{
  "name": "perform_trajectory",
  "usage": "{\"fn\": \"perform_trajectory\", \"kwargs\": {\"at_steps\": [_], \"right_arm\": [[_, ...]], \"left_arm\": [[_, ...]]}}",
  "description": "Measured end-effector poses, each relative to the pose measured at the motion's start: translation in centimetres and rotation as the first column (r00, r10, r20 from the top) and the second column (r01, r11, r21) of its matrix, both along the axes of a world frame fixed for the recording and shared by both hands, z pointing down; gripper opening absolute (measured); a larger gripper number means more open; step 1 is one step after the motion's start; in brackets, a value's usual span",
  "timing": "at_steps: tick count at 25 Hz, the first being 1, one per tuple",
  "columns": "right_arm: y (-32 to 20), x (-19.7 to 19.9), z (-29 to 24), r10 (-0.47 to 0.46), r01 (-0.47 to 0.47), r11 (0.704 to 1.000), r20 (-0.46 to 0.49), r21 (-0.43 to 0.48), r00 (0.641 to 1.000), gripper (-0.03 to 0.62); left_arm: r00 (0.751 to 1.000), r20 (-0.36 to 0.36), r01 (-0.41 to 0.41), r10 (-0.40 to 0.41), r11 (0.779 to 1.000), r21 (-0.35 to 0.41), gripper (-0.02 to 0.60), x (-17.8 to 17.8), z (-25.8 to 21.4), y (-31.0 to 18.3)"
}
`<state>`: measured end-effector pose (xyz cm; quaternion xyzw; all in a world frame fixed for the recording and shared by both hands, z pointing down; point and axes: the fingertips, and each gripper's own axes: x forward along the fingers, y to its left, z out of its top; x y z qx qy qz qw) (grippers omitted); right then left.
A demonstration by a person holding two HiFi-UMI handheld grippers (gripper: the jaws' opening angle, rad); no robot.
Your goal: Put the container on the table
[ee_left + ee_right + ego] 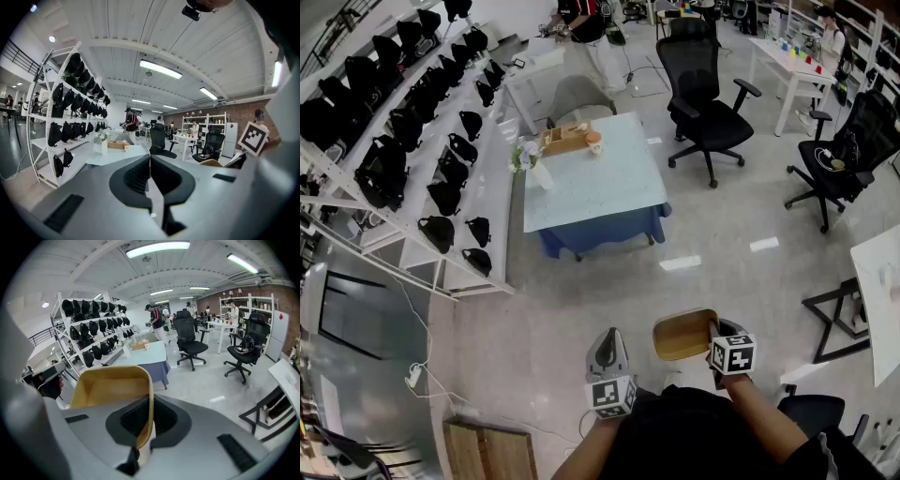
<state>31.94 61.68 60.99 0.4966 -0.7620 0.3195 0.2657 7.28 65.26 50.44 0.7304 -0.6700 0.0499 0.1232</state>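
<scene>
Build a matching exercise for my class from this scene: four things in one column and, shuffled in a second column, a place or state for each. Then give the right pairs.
Things
1. container
2. left gripper
3. table
4. shelf rack

Places or states
A. shut, nothing between its jaws
B. hung with black bags
C. pinched by its wall in the right gripper
D. stands across the floor, light blue top

Pairs: 1-C, 2-A, 3-D, 4-B
</scene>
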Motion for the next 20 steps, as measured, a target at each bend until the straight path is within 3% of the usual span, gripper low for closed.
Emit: {"fn": "perform_trajectory", "kwargs": {"at_steps": [20], "right_arm": [[-1.2, 3.3, 0.7, 0.035, -0.035, 0.999, 0.026, 0.008, 0.999, 0.003]], "left_arm": [[0.999, 0.020, -0.042, 0.043, 0.999, -0.006, 0.008, 4.3, -0.3, -1.3]]}}
